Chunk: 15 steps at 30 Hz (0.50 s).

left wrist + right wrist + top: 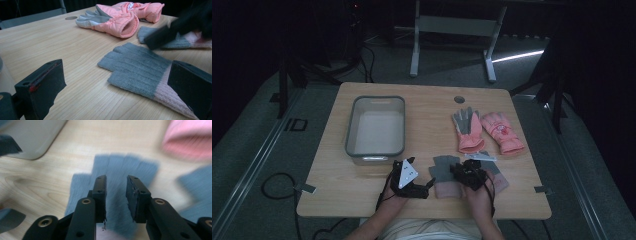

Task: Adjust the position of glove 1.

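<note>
A grey fingerless knit glove with a pink cuff lies flat near the table's front edge. My left gripper sits low beside it, jaws wide open, with the glove on the table between them and untouched. My right gripper points down over the same glove, jaws a little apart, nothing pinched between the pads. In the left gripper view it is a dark blur above the second grey knit glove, which lies just to the right.
Two pink padded gloves lie side by side at the right back of the table. A grey rectangular bin stands at the left. The wooden table has a small round hole near its far edge.
</note>
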Motion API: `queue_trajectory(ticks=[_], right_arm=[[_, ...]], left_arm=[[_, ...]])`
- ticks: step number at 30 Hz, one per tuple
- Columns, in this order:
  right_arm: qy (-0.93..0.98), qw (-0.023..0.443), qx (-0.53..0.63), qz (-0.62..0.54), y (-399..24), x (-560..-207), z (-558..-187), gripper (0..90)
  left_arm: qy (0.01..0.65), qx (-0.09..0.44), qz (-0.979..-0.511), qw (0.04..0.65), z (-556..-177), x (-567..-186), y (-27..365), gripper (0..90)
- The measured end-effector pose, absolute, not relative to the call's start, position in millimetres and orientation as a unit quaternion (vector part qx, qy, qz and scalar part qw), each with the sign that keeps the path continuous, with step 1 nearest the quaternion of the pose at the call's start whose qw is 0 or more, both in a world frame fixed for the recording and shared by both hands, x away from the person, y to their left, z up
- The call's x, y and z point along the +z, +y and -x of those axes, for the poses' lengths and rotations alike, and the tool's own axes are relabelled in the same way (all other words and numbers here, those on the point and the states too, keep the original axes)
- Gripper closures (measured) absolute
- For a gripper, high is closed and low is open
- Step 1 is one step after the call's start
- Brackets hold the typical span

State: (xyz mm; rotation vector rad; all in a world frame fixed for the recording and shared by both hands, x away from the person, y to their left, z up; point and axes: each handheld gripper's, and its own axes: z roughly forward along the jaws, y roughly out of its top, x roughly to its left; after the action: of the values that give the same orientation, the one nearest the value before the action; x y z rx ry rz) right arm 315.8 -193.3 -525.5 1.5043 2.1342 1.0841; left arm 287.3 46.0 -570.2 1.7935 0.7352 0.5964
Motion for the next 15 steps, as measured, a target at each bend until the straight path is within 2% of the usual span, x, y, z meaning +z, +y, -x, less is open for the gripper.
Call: queue_trajectory(ticks=[4,9,15], right_arm=[[0.769,0.174,0.389,-0.476,-219.1,-502.3,-326.8,65.1],[0.812,0.204,0.366,-0.405,-254.7,-493.5,-338.3,64.2],[0.852,0.184,0.337,-0.357,-295.1,-504.9,-344.0,62.2]], left_arm=[[0.307,0.249,-0.750,0.530,-287.2,-570.2,46.2,0.7],[0.305,0.247,-0.751,0.530,-287.3,-570.2,46.5,0.7],[0.303,0.247,-0.751,0.532,-287.3,-570.2,46.9,0.7]])
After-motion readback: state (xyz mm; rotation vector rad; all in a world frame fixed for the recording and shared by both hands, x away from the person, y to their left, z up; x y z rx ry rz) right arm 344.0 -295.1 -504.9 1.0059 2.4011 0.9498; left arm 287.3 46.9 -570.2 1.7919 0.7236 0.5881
